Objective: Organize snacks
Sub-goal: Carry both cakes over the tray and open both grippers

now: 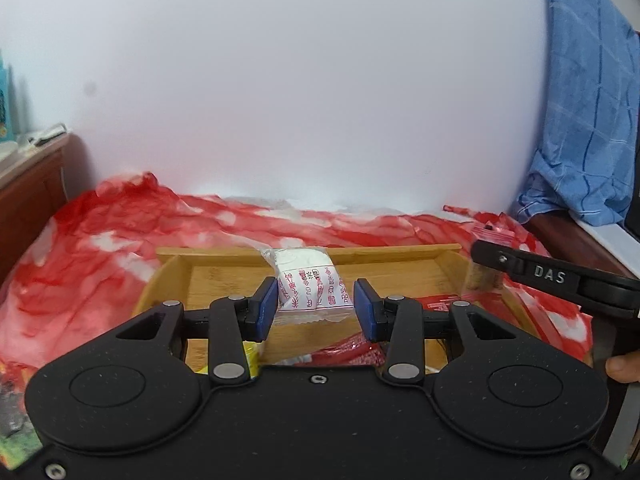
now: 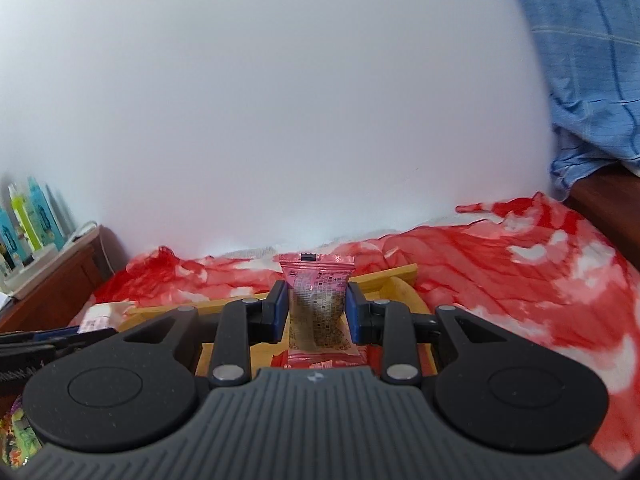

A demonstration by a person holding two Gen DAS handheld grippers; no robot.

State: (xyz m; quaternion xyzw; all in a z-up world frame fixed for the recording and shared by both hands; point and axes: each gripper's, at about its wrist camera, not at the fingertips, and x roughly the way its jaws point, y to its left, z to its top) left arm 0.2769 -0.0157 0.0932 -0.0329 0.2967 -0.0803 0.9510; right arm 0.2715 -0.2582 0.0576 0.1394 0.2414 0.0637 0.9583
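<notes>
Two snacks are in my grip at once, one per gripper, both over the wooden tray.

Left wrist view: my left gripper (image 1: pixel 315 305) pinches a white packet with red print (image 1: pixel 314 290) between its blue pads. The packet's long axis runs away from me, toward the tray's far rim (image 1: pixel 400 251) in mid-frame. The tray floor lies directly below and ahead, so I judge the drop is simply downward. At the right edge my right gripper (image 1: pixel 486 270) enters, carrying its own snack near the tray's right wall.

Right wrist view: my right gripper pinches a pink wrapper (image 2: pixel 318 304) standing upright, long axis vertical in frame. The tray corner (image 2: pixel 404 272) sits just right of centre behind it; the red cloth (image 2: pixel 520 272) spreads to the right. The left gripper shows at the left edge, nearer the tray's middle.
</notes>
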